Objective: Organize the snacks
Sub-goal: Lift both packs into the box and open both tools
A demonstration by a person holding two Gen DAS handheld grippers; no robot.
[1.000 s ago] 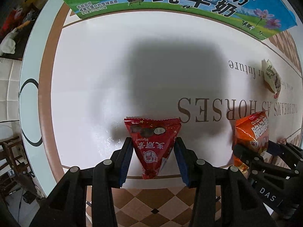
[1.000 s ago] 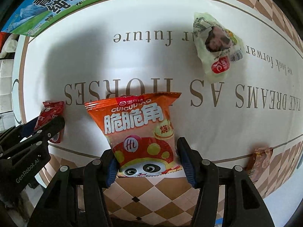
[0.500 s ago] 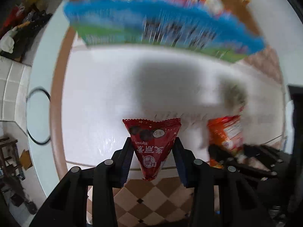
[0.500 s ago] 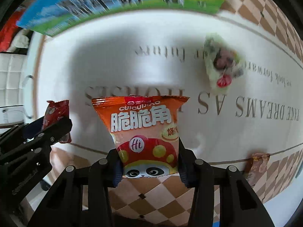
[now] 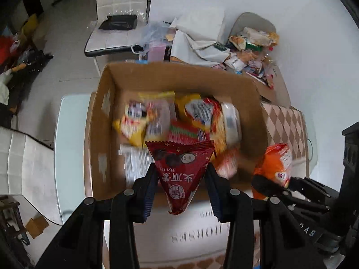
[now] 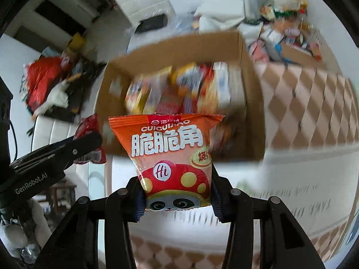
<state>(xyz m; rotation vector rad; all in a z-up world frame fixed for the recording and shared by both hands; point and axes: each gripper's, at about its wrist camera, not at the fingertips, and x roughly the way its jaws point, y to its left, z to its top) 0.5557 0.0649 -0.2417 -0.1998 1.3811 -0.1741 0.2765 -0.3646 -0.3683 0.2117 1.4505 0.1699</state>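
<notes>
1. Two snack packets are aloft, one in each hand-held gripper, both short of the open cardboard box (image 5: 179, 78) that takes the snacks.
2. Left hand-held gripper (image 5: 181, 192): clamped on a red triangular packet (image 5: 179, 170), point towards the camera, broad sealed edge at 12 o'clock. Pads press its two slanting sides.
3. Right hand-held gripper (image 6: 177, 195): clamped on the lower part of an orange crisp bag (image 6: 170, 154) with a panda print; its long axis runs 6 to 12 o'clock, top seam leading.
4. Box: lies at 12 o'clock from both packets. In the left wrist view the red packet already overlaps the near wall and part of the contents; in the right wrist view the orange bag's top seam reaches the near wall (image 6: 235, 154). Judged from that, the left hand is slightly the nearer.
5. Box contents: assorted yellow, red and white packets (image 5: 157, 121), blurred; fairly full.
6. Desk (image 5: 202, 242): white cloth with printed lettering, at 6 o'clock below both packets.
7. Cross-sighting: the right hand-held gripper with its orange bag shows at 3 o'clock in the left view; the left one at 9 o'clock in the right view. The pair travel side by side.
8. Coming move turns on carrying each packet farther towards 12 o'clock, past the near wall, before letting go.
</notes>
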